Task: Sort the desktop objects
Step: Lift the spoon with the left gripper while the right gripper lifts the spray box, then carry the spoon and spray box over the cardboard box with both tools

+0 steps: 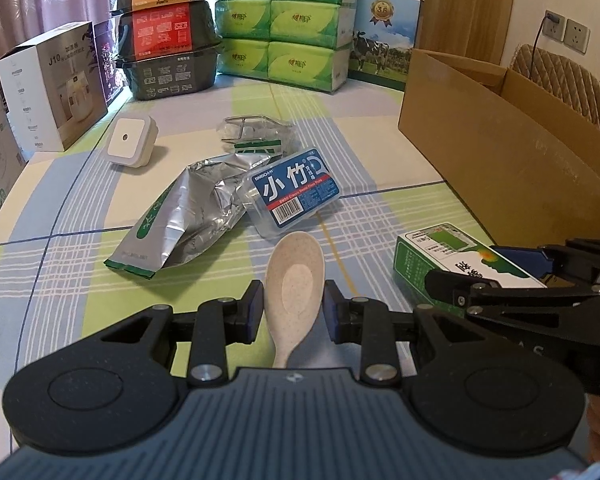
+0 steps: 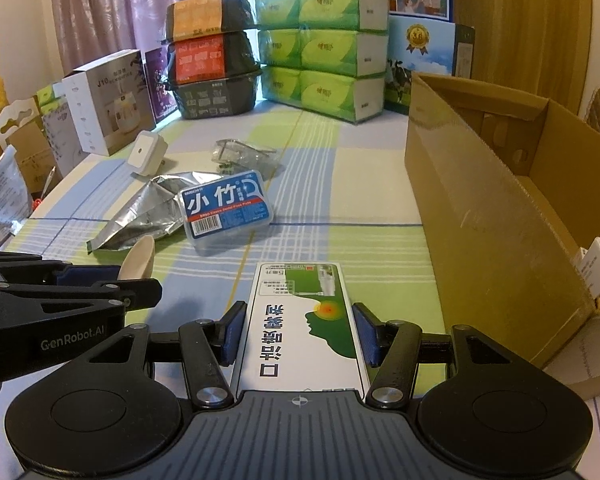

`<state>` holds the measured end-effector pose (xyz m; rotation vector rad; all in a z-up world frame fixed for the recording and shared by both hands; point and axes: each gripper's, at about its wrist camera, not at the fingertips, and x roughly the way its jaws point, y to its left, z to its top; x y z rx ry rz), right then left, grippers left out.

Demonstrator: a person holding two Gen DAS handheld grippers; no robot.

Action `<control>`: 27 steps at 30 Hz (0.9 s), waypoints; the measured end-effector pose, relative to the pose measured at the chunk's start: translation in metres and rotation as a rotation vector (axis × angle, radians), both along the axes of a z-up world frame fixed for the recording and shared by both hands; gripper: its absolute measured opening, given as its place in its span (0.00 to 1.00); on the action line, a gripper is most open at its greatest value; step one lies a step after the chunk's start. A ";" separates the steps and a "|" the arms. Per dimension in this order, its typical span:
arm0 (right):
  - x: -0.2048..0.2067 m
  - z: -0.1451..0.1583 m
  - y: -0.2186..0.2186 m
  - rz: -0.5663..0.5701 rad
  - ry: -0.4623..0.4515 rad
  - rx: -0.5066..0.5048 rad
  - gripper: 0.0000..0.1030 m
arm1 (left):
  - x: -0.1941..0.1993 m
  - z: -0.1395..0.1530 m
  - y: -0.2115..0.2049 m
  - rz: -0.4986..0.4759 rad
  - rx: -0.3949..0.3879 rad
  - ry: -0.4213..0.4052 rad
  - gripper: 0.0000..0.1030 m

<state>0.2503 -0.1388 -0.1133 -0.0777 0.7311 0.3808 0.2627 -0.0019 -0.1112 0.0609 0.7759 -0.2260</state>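
The left gripper (image 1: pixel 291 312) straddles a speckled beige spoon (image 1: pixel 294 280) near the bench's front edge, its blue-padded fingers (image 1: pixel 252 310) spread on either side of the bowl; whether the pads touch it cannot be told. Beside it, the right gripper (image 2: pixel 300 334) brackets a green-and-white medicine box (image 2: pixel 302 320) lying flat on the checked tablecloth (image 2: pixel 340 200), fingers (image 2: pixel 366 332) close against both long sides, though actual contact is unclear. Toward the middle of the bench, a clear floss-pick case with a blue label (image 1: pixel 296 192) leans on a crumpled silver foil pouch (image 1: pixel 180 216). Beyond them sit a white square night light (image 1: pixel 131 144) toward the left edge and a crumpled clear plastic wrapper (image 1: pixel 256 134). An open cardboard box (image 2: pixel 500 184) runs along the right edge. Along the far edge stand a white appliance carton (image 1: pixel 56 84), stacked black food tubs (image 1: pixel 166 36), green tissue packs (image 1: pixel 284 20) and a blue milk carton with a cow (image 1: pixel 384 40).
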 end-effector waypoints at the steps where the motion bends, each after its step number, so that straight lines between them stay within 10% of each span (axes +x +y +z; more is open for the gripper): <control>1: -0.001 0.002 0.000 0.002 -0.005 -0.001 0.51 | -0.001 0.002 0.000 0.000 -0.003 0.000 0.26; 27: -0.073 0.127 -0.105 -0.121 -0.226 0.045 0.51 | -0.066 0.120 -0.094 -0.082 -0.043 -0.134 0.26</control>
